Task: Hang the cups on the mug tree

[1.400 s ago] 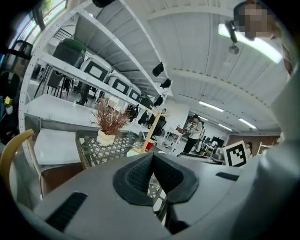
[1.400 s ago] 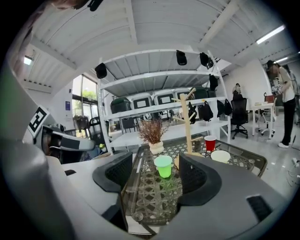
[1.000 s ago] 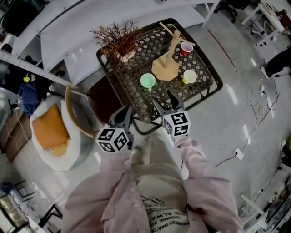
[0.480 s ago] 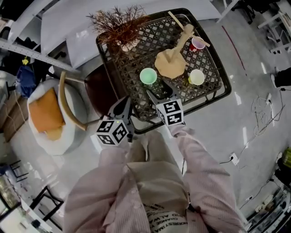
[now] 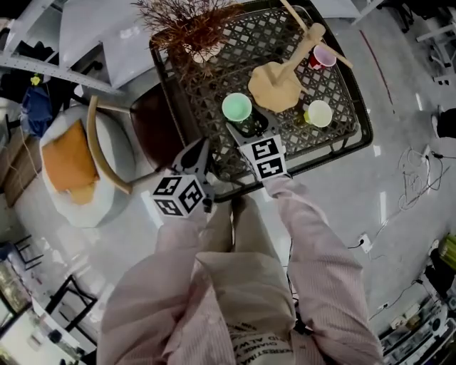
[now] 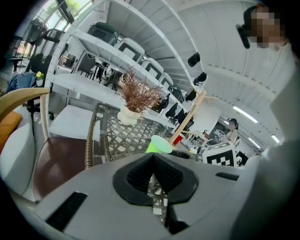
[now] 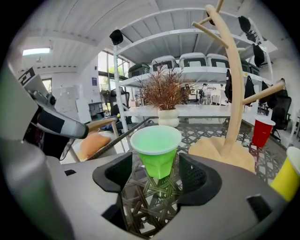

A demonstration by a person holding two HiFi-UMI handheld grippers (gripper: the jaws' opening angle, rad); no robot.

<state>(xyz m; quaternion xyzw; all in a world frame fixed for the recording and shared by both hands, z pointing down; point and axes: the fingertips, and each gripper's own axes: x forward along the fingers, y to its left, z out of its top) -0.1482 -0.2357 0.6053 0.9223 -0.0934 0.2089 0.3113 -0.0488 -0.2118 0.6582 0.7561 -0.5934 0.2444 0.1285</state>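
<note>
My right claw stands wide open, and the green cup sits upright on the counter between its two pads. There is a gap on each side of the cup, so I touch it on neither and have hold of nothing. From the head view the green cup stands near the counter's front edge, just ahead of the right claw. My left claw has its tips drawn together with nothing between them. It hangs low at the counter's near edge, beside the brown seat of a chair and well apart from any cup. The wooden mug tree stands in the middle of the counter, its pegs bare. The red cup stands just beyond its base and the yellow cup to the base's right, both upright on the lattice top. A dried plant in a white pot sits at the far left corner.
</note>
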